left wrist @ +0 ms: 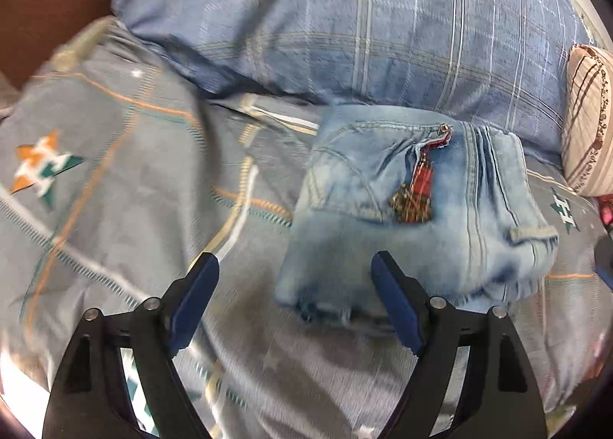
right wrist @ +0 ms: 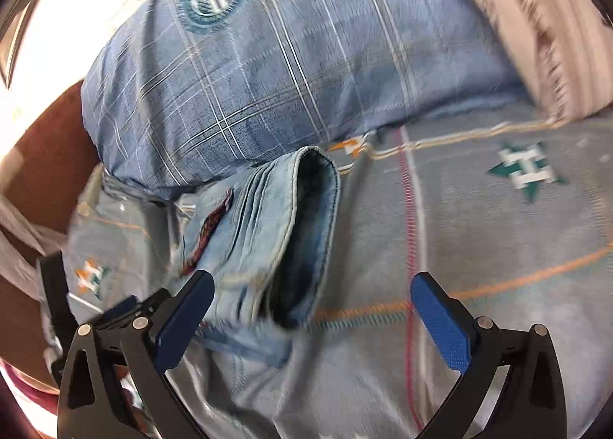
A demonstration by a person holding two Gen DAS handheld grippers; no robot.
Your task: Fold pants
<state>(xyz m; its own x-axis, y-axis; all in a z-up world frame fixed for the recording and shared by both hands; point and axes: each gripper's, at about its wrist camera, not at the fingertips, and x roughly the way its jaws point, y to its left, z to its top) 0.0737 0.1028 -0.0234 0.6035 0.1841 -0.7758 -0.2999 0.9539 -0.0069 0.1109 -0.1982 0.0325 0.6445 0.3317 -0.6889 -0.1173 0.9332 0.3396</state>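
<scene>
Light blue denim pants (left wrist: 417, 205) lie folded into a compact bundle on the grey patterned bedcover (left wrist: 134, 178), a red plaid patch showing on top. In the left wrist view my left gripper (left wrist: 295, 270) is open just in front of the bundle's near left corner, its right pad by the frayed hem, nothing pressed between the pads. In the right wrist view the pants (right wrist: 268, 228) show their stacked folded edge, and my right gripper (right wrist: 312, 289) stands wide open over the bundle's near right end without gripping it.
A big blue plaid pillow (left wrist: 345, 25) lies behind the pants, touching their far edge. A beige striped cushion (left wrist: 590, 120) sits at the right. Brown wood (left wrist: 46, 2) shows at the far left. The other gripper's black frame (right wrist: 57, 285) appears left of the pants.
</scene>
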